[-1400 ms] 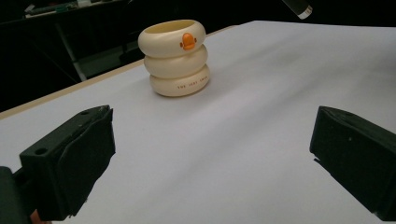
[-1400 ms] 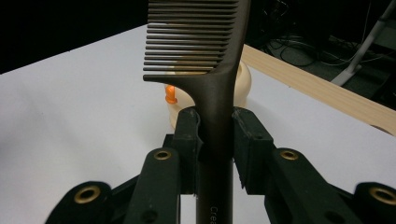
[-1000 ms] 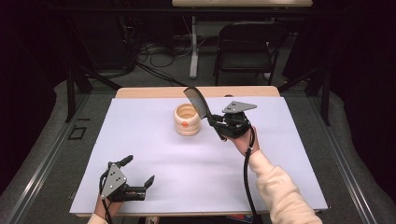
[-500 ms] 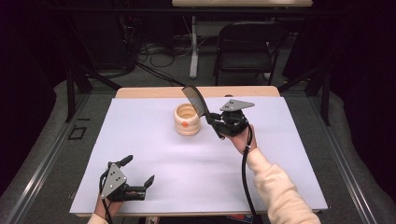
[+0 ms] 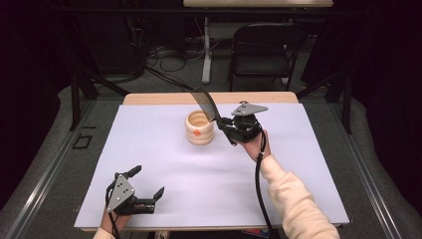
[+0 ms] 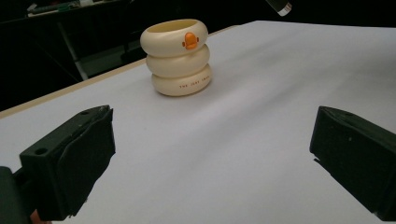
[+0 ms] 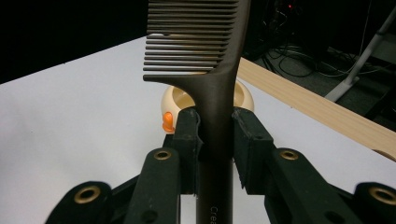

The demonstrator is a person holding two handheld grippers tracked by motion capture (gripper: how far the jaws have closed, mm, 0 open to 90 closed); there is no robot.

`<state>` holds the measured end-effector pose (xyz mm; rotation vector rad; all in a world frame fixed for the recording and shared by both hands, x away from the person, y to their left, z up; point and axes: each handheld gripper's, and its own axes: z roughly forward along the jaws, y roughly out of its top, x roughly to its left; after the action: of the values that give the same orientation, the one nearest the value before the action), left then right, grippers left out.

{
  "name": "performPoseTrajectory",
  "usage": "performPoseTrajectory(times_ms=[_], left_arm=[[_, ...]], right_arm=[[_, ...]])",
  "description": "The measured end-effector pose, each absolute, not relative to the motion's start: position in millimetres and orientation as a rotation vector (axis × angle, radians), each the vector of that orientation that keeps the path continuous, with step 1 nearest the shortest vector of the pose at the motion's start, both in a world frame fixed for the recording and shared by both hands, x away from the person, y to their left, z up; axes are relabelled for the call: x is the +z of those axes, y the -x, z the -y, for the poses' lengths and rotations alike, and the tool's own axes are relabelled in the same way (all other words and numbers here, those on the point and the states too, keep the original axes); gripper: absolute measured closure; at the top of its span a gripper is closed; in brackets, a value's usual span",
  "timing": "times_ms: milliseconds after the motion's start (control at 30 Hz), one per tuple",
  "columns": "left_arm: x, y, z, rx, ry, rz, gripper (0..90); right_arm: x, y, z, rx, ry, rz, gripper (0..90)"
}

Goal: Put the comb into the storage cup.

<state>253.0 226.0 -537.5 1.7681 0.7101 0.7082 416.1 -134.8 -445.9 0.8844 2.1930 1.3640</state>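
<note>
The dark brown plastic comb (image 7: pixel 205 70) stands clamped by its handle between the jaws of your right gripper (image 5: pixel 230 128), teeth raised above the cream ring-stacked holder with an orange duck bill (image 5: pixel 199 128). Your left gripper (image 5: pixel 144 188) rests near the white table's (image 5: pixel 298 189) front edge, jaws wide apart, holding nothing
</note>
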Motion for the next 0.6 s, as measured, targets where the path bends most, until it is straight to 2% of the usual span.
performPoseTrajectory(times_ms=[600], left_arm=[[-537, -253, -228, 0.711, -1.759, -0.715, 0.2]], right_arm=[[-439, -426, 122, 1.362, -0.854, -2.194, 72.7]])
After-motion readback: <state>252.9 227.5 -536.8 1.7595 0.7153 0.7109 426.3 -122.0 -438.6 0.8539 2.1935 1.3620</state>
